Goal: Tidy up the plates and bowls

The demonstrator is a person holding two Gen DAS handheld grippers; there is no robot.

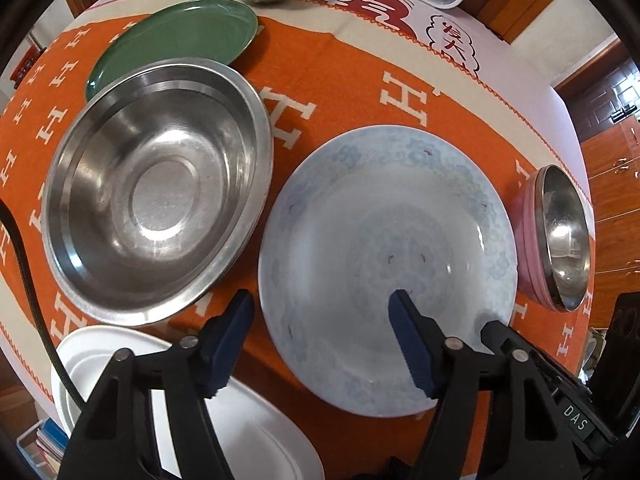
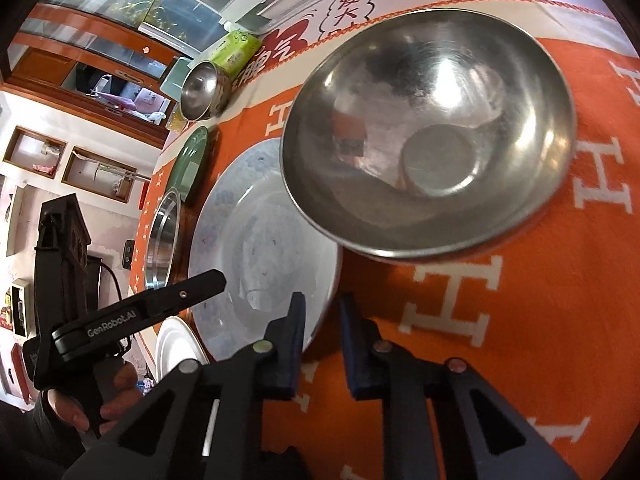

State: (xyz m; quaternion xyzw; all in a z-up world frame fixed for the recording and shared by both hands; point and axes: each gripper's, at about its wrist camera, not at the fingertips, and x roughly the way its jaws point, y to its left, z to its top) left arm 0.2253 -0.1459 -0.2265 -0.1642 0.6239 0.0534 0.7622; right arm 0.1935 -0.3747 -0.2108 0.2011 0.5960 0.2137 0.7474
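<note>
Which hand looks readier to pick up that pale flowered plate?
Probably the right. The right gripper's jaws stand narrowly either side of the flowered plate's rim; the left gripper straddles its rim too, but much wider.

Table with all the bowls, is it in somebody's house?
Probably a home dining room: a tablecloth holds a metal bowl and a flowered plate, with wooden cabinets behind.
</note>
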